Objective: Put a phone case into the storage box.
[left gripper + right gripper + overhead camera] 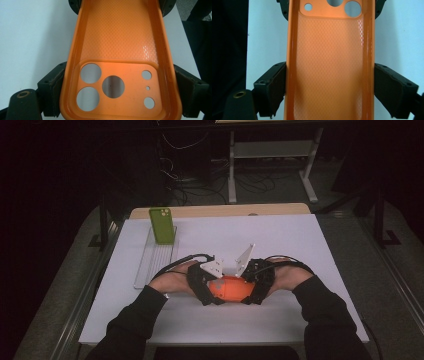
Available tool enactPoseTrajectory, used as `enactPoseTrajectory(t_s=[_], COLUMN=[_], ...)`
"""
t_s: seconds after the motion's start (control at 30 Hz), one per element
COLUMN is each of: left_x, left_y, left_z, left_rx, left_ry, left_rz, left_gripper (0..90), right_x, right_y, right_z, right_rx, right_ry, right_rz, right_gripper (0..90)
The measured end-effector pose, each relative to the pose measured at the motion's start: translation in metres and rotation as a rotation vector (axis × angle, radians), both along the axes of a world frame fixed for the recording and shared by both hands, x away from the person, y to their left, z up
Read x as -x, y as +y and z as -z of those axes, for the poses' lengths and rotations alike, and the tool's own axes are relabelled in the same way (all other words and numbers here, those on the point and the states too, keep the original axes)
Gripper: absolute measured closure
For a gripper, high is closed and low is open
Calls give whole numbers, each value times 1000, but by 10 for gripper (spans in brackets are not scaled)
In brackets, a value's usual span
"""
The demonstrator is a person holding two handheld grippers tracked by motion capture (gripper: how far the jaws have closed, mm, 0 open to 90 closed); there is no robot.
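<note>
Holding the orange phone case [231, 289] end to end, you have one gripper clamped on each short end, just above the white table [280, 320].

Your left gripper [117, 87] pinches the long side walls at the camera-cutout end, and your right gripper [329, 85] pinches them at the plain end, pads pressed to both edges. The case's long axis runs straight from one gripper to the other, open side up. The green phone [162, 225] on the metal rack [150, 265] lies far-left, nearer your left hand.
</note>
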State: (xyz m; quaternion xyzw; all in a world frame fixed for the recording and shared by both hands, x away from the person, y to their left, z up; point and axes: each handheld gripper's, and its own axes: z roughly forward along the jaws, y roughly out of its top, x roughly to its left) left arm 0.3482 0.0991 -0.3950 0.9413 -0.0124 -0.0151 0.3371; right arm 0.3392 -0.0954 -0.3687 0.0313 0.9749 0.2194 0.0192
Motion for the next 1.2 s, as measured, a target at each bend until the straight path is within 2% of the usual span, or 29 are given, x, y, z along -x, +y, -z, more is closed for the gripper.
enactPoseTrajectory(t_s=[0.17,0.43,0.7,0.73,0.83,0.87,1.0,1.03,1.1,1.2], left_x=[0,1,3,3,4,3,2,2,0,-2], left_y=[-1,-1,0,0,2,2,5,6,8,12], left_z=[1,-1,-4,-4,-6,-7,-7,-6,-6,-6], left_rx=[-19,-23,-14,-13,-9,-7,-5,-1,-5,2], left_ry=[-2,8,9,6,8,-5,-19,-8,-21,-20], left_rz=[10,8,2,-2,-19,-17,-65,-86,-109,-161], left_gripper=[151,162,165,166,166,166,166,166,165,165], right_x=[0,0,-1,-1,-3,-4,-10,-11,-12,-14], right_y=[1,1,-3,-3,-6,-7,-16,-19,-25,-34], right_z=[2,2,2,2,2,1,-3,-4,-6,-8], right_rx=[9,6,-31,-34,-60,-66,-133,-152,-185,-226], right_ry=[9,24,32,38,54,50,42,42,71,52], right_rz=[-8,-7,4,14,40,51,117,135,177,241], right_gripper=[157,152,121,114,20,3,0,0,0,0])
